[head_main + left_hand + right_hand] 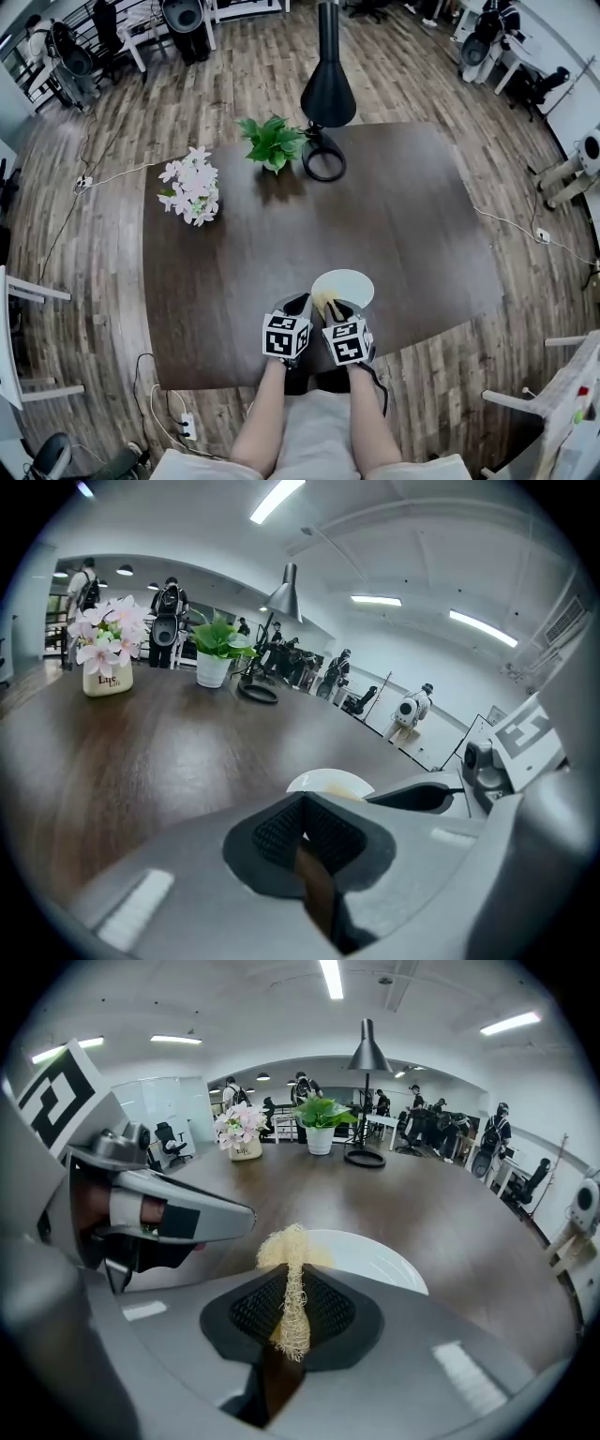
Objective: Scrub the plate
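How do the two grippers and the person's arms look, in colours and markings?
The left gripper and right gripper have grey shells, black ribbed pads and white cubes with black square markers. A black cable trails from the right one. The forearms are sleeveless.

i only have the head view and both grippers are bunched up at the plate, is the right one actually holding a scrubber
Observer: Yes. In the right gripper view the right gripper is shut on a pale, fibrous scrubber, whose tuft sticks out past the jaw tips, in front of the white plate.
Operator: ok and the left one, anything in it
Observer: No. In the left gripper view the left gripper has its jaws together with nothing visible between them. The plate lies just beyond its tips.
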Motion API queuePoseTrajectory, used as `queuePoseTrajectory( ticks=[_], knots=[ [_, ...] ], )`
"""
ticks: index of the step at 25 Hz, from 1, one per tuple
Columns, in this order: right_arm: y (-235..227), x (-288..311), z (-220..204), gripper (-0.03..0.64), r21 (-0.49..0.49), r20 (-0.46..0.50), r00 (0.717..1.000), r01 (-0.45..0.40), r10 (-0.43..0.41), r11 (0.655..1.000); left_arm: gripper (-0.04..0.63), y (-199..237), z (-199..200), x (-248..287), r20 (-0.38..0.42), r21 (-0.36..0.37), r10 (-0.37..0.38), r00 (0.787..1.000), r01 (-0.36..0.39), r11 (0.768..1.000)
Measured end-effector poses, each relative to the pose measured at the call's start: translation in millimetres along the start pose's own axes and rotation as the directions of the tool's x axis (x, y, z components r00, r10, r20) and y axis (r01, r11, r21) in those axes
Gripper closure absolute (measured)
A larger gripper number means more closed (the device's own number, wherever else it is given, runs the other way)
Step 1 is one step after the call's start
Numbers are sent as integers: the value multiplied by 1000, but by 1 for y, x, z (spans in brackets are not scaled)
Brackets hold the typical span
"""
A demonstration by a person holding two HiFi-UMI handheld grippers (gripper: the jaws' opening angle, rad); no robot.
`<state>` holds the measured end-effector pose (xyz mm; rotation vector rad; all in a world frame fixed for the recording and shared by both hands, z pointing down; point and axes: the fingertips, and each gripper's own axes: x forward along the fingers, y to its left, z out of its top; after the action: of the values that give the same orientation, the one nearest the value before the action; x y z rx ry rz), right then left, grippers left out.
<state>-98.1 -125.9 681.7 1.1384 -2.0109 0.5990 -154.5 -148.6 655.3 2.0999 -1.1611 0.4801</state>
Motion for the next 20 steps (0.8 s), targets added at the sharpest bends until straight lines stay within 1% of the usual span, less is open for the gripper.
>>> queuePoseTrajectory(
  ticks=[3, 5, 10, 12, 14, 17, 20],
  knots=[
    [-10, -8, -10, 554, 32, -4, 1000, 7, -7, 999, 594, -5, -1, -1, 10, -22, 29, 1000, -28, 999],
    [-19, -12, -16, 554, 34, -6, 1000, 19, -19, 999, 594, -8, -1, -5, 18, -39, 49, 999, -48, 998],
    [-47, -32, -43, 554, 52, -57, 996, 71, -68, 996, 594, -28, -5, -12, 23, -29, 73, 997, -72, 997],
    [-60, -39, -53, 554, 74, -90, 992, 92, -86, 993, 594, -36, -6, -15, 27, -34, 87, 996, -86, 996],
    [-69, -47, -60, 554, 98, -94, 991, 101, -92, 990, 594, -45, -3, -20, 44, -46, 97, 994, -95, 994],
    [-75, -61, -57, 554, 121, -31, 996, 83, -80, 989, 594, -60, 1, -29, 65, -20, 112, 992, -111, 994],
    [-75, -68, -49, 555, 161, 45, 998, 31, -38, 987, 594, -72, 4, -34, 100, -7, 130, 986, -130, 991]
  ],
)
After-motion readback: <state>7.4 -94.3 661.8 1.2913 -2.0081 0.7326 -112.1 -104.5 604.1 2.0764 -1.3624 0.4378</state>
